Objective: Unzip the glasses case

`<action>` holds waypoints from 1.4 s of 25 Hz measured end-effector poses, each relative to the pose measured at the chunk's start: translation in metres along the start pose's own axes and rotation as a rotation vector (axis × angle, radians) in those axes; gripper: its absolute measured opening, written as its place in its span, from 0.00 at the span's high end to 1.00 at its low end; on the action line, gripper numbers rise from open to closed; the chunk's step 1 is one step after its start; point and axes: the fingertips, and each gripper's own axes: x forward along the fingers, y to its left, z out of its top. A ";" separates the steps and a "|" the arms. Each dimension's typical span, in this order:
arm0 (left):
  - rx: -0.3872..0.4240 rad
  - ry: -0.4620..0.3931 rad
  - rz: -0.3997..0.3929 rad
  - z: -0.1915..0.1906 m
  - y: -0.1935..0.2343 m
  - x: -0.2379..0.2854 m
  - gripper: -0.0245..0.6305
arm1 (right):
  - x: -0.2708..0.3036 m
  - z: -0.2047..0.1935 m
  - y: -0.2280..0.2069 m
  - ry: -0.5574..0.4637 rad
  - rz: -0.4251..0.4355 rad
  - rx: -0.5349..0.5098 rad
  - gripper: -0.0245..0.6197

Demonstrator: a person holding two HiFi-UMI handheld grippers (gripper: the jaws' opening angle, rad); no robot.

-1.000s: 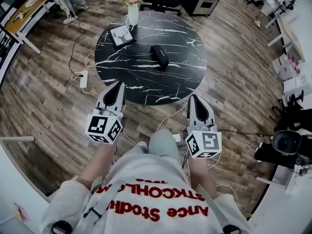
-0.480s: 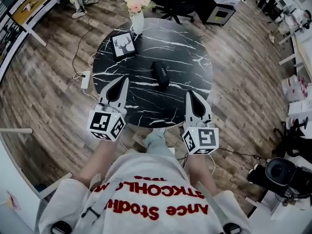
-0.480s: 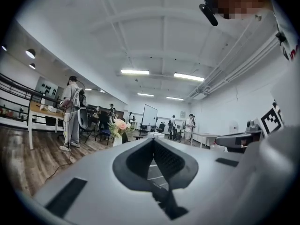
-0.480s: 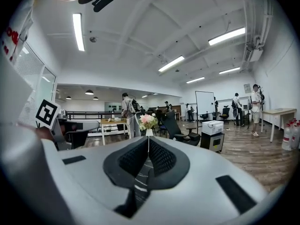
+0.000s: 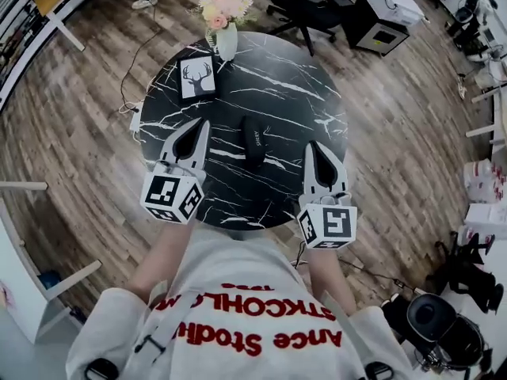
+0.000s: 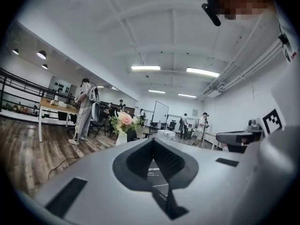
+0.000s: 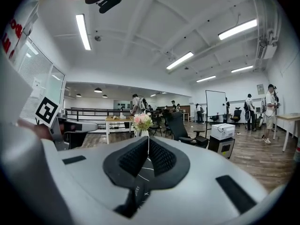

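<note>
We hold both tools over the near edge of the round black marble table point(image 5: 293, 93); the left gripper point(image 5: 203, 125) has its jaws pressed together on nothing; the right gripper point(image 5: 315, 146) is likewise closed and empty. The black glasses case point(image 5: 254, 141) lies on the table between them, touched by neither.

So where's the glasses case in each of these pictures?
Head view: glasses case mid-table, between the left gripper and the right gripper.
Left gripper view: not made out; the gripper's body covers most of the table.
Right gripper view: the same.
Shared landmark: vase of flowers.
</note>
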 end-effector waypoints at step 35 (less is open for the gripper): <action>-0.180 0.655 -0.256 -0.262 -0.015 0.103 0.73 | 0.061 -0.329 0.068 0.888 0.121 0.083 0.80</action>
